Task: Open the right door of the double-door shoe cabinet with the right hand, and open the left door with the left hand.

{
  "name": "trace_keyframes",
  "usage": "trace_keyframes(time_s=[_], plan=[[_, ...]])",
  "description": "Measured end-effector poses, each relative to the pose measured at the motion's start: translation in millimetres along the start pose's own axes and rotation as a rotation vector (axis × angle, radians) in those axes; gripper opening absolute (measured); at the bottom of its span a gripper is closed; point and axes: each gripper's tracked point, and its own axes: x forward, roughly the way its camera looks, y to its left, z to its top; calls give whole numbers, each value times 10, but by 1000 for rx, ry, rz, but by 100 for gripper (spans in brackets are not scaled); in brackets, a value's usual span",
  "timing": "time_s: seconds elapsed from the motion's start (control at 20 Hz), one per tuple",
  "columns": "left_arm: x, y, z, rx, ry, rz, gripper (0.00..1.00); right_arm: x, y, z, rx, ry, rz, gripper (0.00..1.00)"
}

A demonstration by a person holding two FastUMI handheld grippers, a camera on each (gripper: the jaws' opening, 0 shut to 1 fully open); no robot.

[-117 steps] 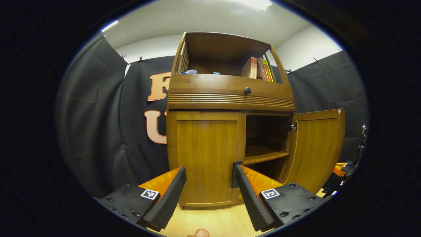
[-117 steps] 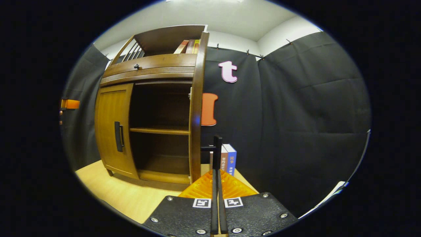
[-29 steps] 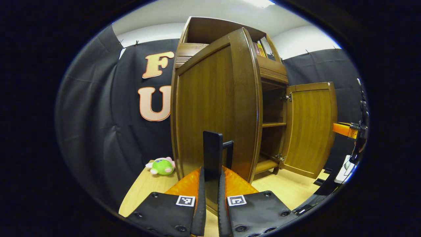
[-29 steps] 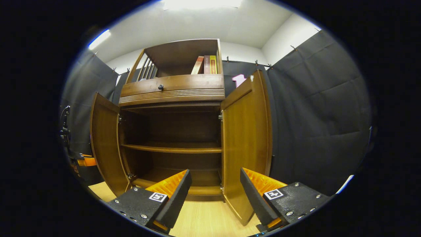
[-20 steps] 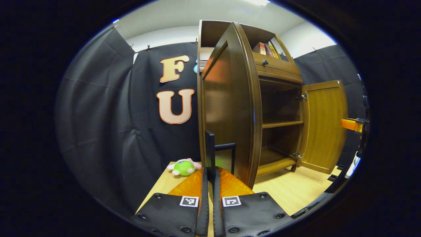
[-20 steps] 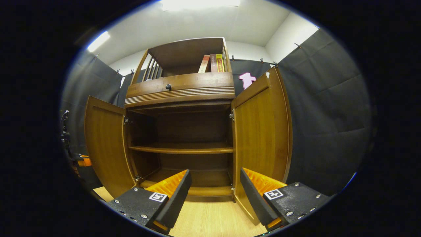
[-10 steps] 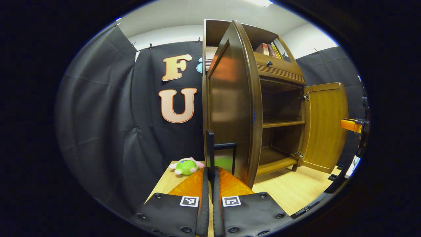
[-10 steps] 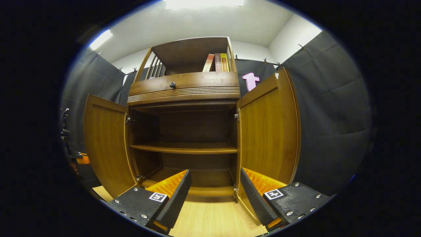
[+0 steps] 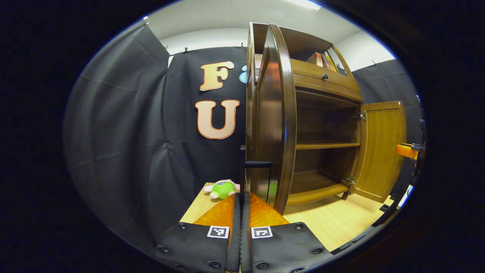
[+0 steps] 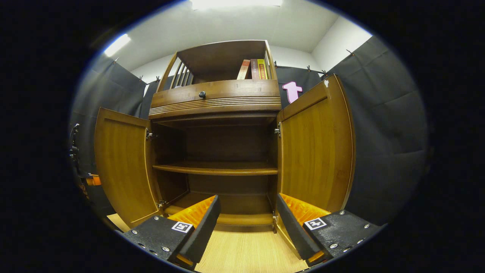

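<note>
The wooden shoe cabinet [image 10: 216, 100] stands with both doors swung out. In the left gripper view, the left door [image 9: 278, 113] is seen nearly edge-on. My left gripper [image 9: 241, 195] is shut on its thin black handle [image 9: 242, 167]. The right door [image 9: 380, 148] stands wide open beyond. In the right gripper view, my right gripper [image 10: 246, 212] is open and holds nothing, low in front of the cabinet's bare shelves [image 10: 216, 168]. It sits between the left door [image 10: 121, 167] and the right door [image 10: 314, 151]. The left gripper [image 10: 90, 180] shows past the left door.
A green plush toy [image 9: 223, 188] lies on the light wooden surface [image 9: 333, 223] left of the cabinet. Books [image 10: 254, 69] stand in the open top shelf above a drawer with a round knob [image 10: 202, 94]. Black cloth walls close in on both sides.
The left door has swung further out with my left gripper on its handle. The right gripper, shut on the right door's handle 5.8 s ago, now stands open facing the cabinet.
</note>
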Motion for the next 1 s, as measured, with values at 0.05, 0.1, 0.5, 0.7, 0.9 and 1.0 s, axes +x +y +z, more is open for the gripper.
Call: trace_keyframes(time_s=[0.05, 0.1, 0.5, 0.7, 0.9, 1.0], plan=[[-14, 26, 13, 1, 3, 8, 8, 2, -8, 9, 2, 1, 1, 92], [-35, 51, 14, 4, 4, 20, 8, -3, -14, 10, 5, 2, 2, 92], [-448, 12, 258, -112, -2, 3, 7, -2, -95, 107, 16, 1, -3, 92], [-471, -37, 487, -82, -43, 29, 7, -51, -132, 204, 13, -6, -2, 92], [-532, -391, 671, -81, -53, -28, 7, -101, -217, 347, 23, -26, -5, 92], [-555, -618, 798, -77, -69, -67, 7, -133, -268, 414, 26, -32, -5, 92]])
